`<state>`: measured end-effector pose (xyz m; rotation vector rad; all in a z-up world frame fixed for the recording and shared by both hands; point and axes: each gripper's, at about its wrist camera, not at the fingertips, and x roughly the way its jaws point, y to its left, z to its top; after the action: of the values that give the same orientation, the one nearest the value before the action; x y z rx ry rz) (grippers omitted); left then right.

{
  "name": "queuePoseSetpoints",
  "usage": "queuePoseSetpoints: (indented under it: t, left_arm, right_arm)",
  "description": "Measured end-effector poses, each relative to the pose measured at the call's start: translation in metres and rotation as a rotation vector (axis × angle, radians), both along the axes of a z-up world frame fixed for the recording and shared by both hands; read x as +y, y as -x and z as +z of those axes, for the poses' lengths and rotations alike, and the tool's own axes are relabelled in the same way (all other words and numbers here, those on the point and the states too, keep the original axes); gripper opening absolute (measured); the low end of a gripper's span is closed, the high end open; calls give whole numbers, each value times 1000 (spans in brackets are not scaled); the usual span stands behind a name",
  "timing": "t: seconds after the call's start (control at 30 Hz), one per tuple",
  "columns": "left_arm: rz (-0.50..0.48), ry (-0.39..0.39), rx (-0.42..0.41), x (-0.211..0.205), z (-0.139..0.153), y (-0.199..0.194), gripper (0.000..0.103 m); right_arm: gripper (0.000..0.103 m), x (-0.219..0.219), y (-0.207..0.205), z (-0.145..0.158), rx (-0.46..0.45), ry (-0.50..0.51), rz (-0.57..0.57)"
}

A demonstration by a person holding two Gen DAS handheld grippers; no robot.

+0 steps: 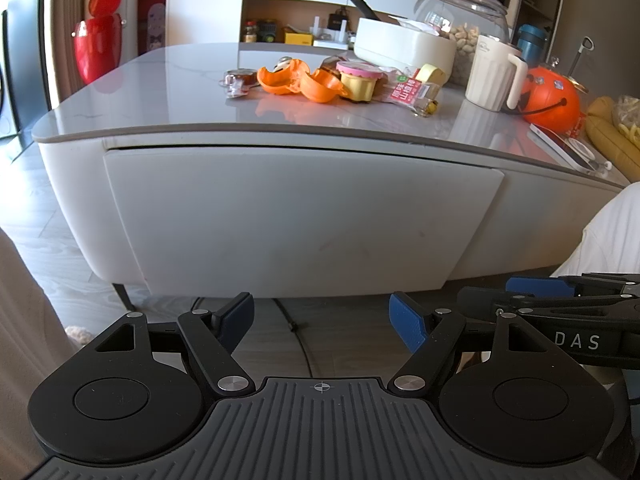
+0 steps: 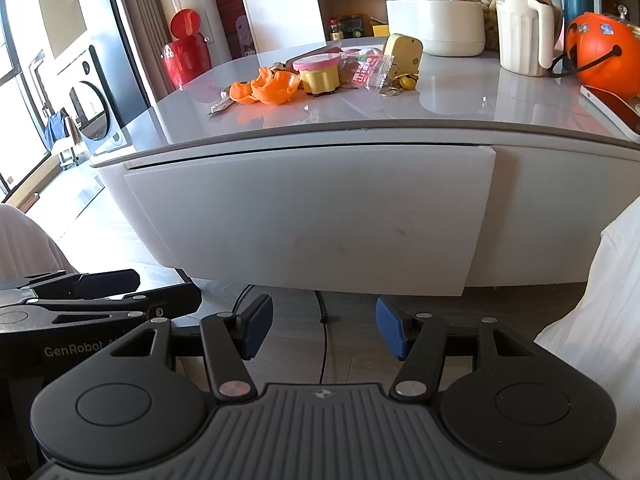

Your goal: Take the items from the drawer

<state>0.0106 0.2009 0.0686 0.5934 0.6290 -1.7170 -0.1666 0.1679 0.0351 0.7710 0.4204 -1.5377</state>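
Sitting shut under tabletop edge: white drawer [image 1: 296, 216], front plain, handleless. Left gripper [image 1: 322, 320] and right gripper [image 2: 324, 328] hovering before it, jaws apart, gripping nothing. Glass jar [image 1: 460, 20] holding nuts; white tub [image 1: 400, 46] beside it. Gripper bodies reading "DAS", "GenRobot".

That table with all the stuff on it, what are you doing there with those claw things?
A person holds a claw in each hand in front of the table. The left claw and right claw are both open and empty, low before the drawer. The drawer looks almost shut, with only a thin gap along its top, and neither claw touches it. The things on top, like the orange toy and white jug, sit untouched.
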Motion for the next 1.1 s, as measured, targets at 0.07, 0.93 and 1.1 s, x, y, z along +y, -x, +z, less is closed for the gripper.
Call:
queuePoseSetpoints:
  t: [0.07,0.93,1.1]
  left_arm:
    - [-5,0,-1,0,0,0,80]
    - [-66,67,70,2,11,1,47]
    - [-101,189,180,16,31,11,11]
  right_arm:
    - [58,1,0,0,0,-1,-2]
    - [58,4,7,3,-32,32,-39]
    - [58,9,13,7,-60,62,-73]
